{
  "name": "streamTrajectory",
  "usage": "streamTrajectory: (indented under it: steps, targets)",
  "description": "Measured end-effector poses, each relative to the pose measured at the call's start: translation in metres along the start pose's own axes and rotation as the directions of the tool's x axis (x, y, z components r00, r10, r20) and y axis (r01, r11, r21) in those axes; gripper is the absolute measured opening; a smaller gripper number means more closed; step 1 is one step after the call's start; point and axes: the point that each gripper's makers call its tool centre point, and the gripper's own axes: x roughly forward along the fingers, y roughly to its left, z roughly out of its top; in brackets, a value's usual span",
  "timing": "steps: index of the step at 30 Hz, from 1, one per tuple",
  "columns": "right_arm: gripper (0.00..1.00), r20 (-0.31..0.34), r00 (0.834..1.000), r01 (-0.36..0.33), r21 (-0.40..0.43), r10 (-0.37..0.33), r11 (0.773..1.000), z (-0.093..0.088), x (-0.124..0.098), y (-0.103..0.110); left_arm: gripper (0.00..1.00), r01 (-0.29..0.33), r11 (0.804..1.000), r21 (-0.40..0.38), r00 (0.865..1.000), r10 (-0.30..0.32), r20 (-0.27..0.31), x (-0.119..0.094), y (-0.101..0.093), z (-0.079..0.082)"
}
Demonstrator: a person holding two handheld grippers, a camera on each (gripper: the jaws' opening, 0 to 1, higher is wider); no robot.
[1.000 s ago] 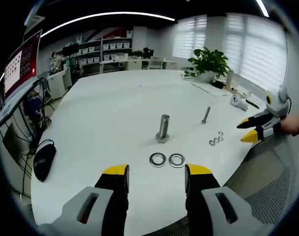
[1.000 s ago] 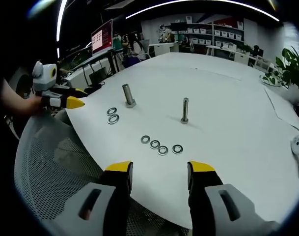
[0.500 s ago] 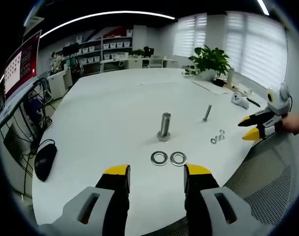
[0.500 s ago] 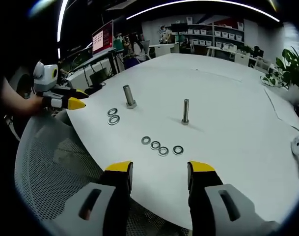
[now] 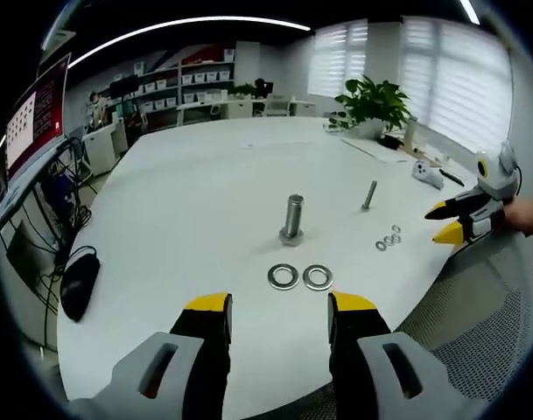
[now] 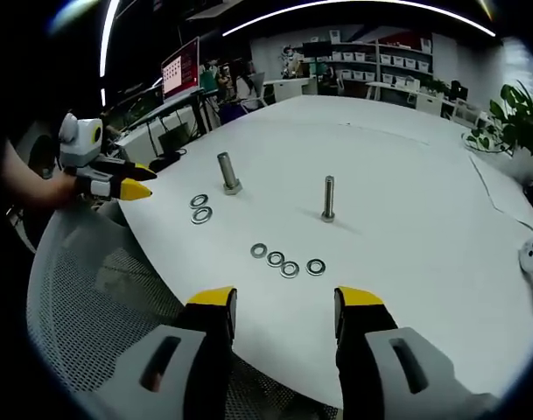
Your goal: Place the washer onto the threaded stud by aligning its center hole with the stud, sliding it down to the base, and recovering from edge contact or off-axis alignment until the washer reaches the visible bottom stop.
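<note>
Fingers of the left gripper (image 5: 277,308) and right gripper (image 6: 278,303) stand apart, holding nothing. Two large washers (image 5: 299,277) lie on the white bench (image 5: 205,192) near the thick stud (image 5: 292,217).

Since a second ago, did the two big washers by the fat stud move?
No. The two big washers still lie side by side just in front of the fat stud; their small shift in the left gripper view matches the stud's.

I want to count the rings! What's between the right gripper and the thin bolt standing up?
In the right gripper view, a row of four small washers lies on the white table between the right gripper and the thin stud.
</note>
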Motion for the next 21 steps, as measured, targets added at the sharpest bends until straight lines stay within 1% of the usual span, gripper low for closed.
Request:
streamTrajectory:
  steps: [4,9,11,12,13,14,15,17,19,21]
  targets:
    - [0.47,0.008,1.0,0.001,0.006,-0.001,1.0,0.001,0.0,0.0,0.44,0.002,1.0,0.011,1.0,-0.002,-0.015,0.0,-0.002,-0.003]
    - [0.47,0.0,1.0,-0.002,0.002,0.002,1.0,-0.001,0.0,0.0,0.43,0.006,1.0,0.01,0.999,-0.005,-0.032,0.0,-0.003,-0.006]
    - [0.47,-0.009,1.0,-0.001,0.009,0.001,1.0,-0.002,0.0,0.0,0.42,0.001,1.0,0.02,0.999,0.0,-0.051,0.001,-0.002,-0.009]
    - [0.47,-0.009,1.0,0.001,0.009,-0.001,1.0,-0.002,0.0,-0.001,0.39,-0.008,0.999,0.036,0.999,0.009,-0.035,-0.001,-0.001,-0.006]
    - [0.47,-0.004,1.0,0.002,0.008,-0.002,1.0,-0.001,0.0,-0.001,0.38,-0.006,1.0,0.027,0.999,0.007,-0.034,0.0,0.0,-0.006]
    - [0.47,0.001,1.0,-0.001,0.011,0.001,1.0,-0.001,0.0,0.0,0.39,-0.003,1.0,0.01,0.999,0.004,-0.043,0.001,0.001,-0.008]
    - [0.47,0.001,1.0,-0.002,0.012,0.002,1.0,-0.001,0.0,0.0,0.41,-0.001,1.0,0.001,0.998,0.001,-0.063,0.002,0.0,-0.012]
    - [0.47,-0.002,1.0,-0.004,0.009,0.004,1.0,-0.001,0.001,0.001,0.43,0.006,1.0,0.016,0.996,-0.005,-0.086,0.004,-0.002,-0.016]
    - [0.47,-0.004,1.0,-0.008,0.004,0.008,1.0,-0.002,0.001,0.002,0.41,0.011,0.999,0.035,0.997,-0.008,-0.083,0.003,-0.005,-0.015]
    - [0.47,-0.002,1.0,-0.009,0.003,0.009,1.0,-0.001,0.0,0.002,0.41,0.008,0.999,0.034,0.996,-0.005,-0.093,0.003,-0.004,-0.017]
